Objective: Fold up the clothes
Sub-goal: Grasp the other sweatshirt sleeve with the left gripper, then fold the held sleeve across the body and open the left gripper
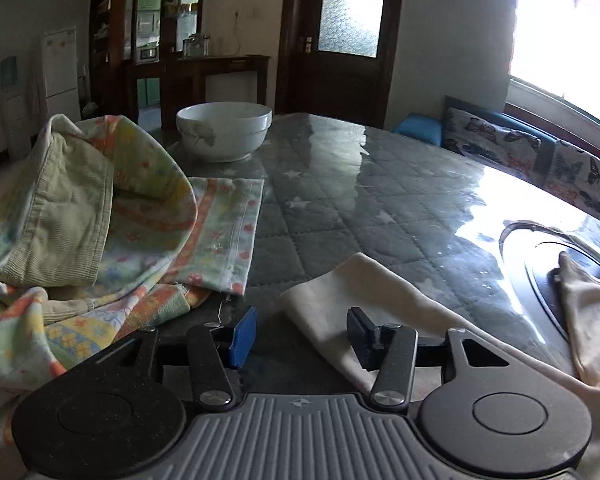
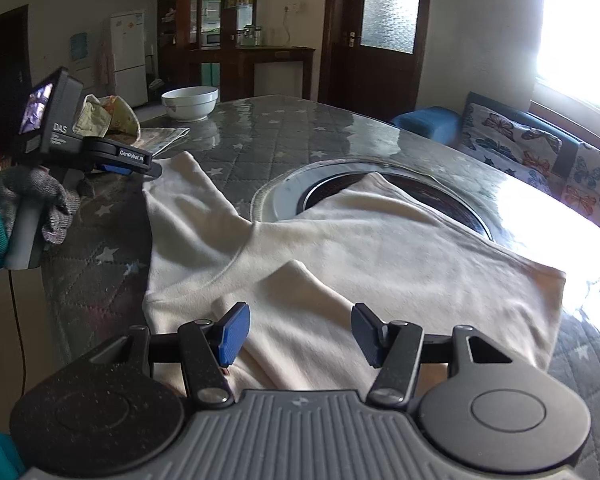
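A cream long-sleeved top (image 2: pixel 380 248) lies spread flat on the quilted grey table. One sleeve (image 2: pixel 188 192) runs toward the left; its cuff end shows in the left wrist view (image 1: pixel 340 292). My left gripper (image 1: pixel 302 338) is open and empty, low over the table at that cuff; the right wrist view shows it at the sleeve's end (image 2: pixel 132 164). My right gripper (image 2: pixel 298 334) is open and empty, just above the folded near sleeve (image 2: pixel 296 292) at the top's front edge.
A pile of floral and green corduroy clothes (image 1: pixel 84 232) lies at the left. A white bowl (image 1: pixel 224 130) stands behind it. A round black hob (image 2: pixel 400 196) is set in the table, partly under the top. A butterfly-print bench (image 1: pixel 540 160) stands at the right.
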Demonstrator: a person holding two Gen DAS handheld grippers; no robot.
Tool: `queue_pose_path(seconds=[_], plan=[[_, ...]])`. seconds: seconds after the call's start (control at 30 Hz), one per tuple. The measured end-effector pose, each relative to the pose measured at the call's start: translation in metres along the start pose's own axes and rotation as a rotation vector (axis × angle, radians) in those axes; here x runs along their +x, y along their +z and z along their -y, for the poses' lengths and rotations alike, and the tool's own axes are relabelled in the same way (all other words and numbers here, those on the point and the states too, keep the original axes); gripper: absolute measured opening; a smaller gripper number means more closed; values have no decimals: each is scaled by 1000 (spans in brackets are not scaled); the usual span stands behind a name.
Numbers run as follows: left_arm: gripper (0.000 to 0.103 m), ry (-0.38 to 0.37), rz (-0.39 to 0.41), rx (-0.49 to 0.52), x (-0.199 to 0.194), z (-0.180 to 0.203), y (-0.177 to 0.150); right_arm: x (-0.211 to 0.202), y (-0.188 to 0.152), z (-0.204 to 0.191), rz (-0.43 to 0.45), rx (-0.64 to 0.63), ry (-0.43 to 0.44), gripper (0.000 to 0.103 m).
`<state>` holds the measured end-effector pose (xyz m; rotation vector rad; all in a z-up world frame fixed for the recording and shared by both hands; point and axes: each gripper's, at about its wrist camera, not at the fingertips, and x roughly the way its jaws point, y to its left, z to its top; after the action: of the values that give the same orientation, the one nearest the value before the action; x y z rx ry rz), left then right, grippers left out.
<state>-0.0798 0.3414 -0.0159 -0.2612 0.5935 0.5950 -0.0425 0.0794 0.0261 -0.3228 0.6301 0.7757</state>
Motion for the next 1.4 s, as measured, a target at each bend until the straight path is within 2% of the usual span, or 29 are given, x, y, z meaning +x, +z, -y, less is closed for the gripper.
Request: queue_pose_path(seconds=[0.03,0.07,0.1,0.2,0.23,0.43,0.57,0.77,0.97,1.1,1.3,1.4], plan=[[51,-2,2,8,2,0,0,-3,-1,1,3,6,-4,57],[44,-9,5,11,3,0,1,-5,-2,2,6,11,-9,58],[31,-19,9,12,4,0,2,-8,-3,4,10,17,-14,58],[12,-61,15,-6,5,-2,5,-17,-6,9,22,38,-33,58],[10,-77,17,-18,5,-3,5,-21,-7,10,27,46,-41,58],[9,-218,78,-35,-26,11,13,-42,-15,25,61,106,-93,58],[9,-361,116,-18,-59,35,17,-54,-23,37,77,150,-131,58],[9,-579,128,54,-105,90,19,-73,-35,53,105,212,-184,58],[9,-777,74,133,-134,153,0,-92,-52,72,126,289,-239,58],[9,-864,32,178,-141,188,-22,-102,-63,83,130,337,-273,58],[11,-941,-74,286,-139,229,-56,-108,-76,94,129,397,-303,58],[14,-963,-117,324,-138,232,-67,-108,-76,96,131,400,-301,58]])
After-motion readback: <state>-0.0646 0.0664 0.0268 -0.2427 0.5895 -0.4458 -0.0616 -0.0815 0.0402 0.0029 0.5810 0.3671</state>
